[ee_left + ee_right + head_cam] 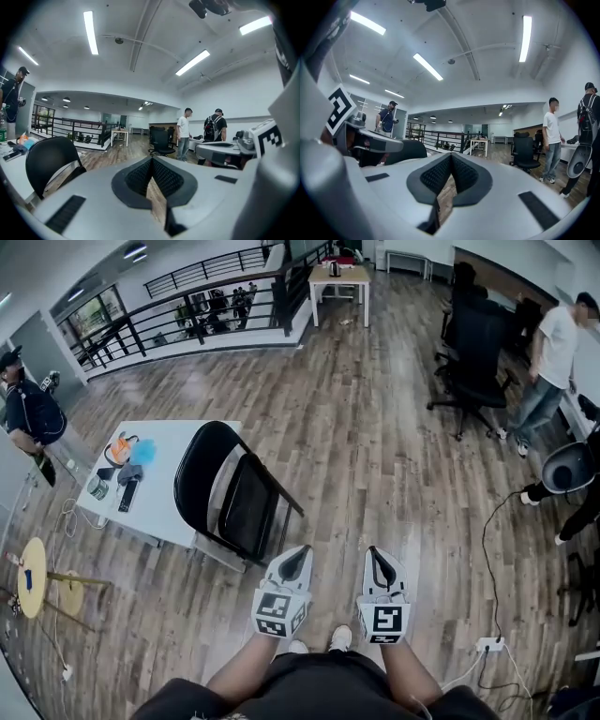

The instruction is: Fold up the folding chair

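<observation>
So both grippers were just hanging out in front of the person, side by side above the wood plank floor, neither one touching anything. The left gripper had its jaws pressed together with nothing in them, and its own view showed the same: dark ribbed pads meeting, only floor visible past them. Same deal with the right gripper, jaws together and empty. The black folding chair with the rounded backrest and thin metal frame stood ahead and to the left of the grippers, close but clearly apart from both, right up against the near edge of the white rectangular table. Its seat looked tipped fairly steeply from the head view, though I honestly couldn't tell how far folded it was. From the left gripper view the chair's back sat low at the left, and in the right gripper view it peeked out behind the other gripper. A black wheeled office chair was way off at the far right, with a person in a white T-shirt next to it
</observation>
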### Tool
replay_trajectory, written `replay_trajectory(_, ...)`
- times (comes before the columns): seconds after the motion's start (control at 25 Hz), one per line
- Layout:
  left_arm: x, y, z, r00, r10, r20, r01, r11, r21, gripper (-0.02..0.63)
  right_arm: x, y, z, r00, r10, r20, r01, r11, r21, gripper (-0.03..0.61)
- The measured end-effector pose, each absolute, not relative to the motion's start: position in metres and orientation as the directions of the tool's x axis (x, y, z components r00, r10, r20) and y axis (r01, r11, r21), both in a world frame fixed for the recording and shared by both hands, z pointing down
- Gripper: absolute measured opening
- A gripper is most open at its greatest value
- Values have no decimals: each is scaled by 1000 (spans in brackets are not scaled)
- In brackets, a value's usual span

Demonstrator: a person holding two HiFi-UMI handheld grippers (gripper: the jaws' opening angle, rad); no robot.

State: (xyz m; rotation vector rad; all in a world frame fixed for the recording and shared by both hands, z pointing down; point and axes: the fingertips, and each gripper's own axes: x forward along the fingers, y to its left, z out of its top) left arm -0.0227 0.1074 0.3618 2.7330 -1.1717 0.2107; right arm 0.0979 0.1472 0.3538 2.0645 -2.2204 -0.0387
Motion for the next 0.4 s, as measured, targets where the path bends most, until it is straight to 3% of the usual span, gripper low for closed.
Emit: replay_trajectory(0.4, -72, 135, 351, 716, -670, 195, -693, -715, 89, 5, 45, 178, 347, -32, -996, 89, -995, 41, 96, 14)
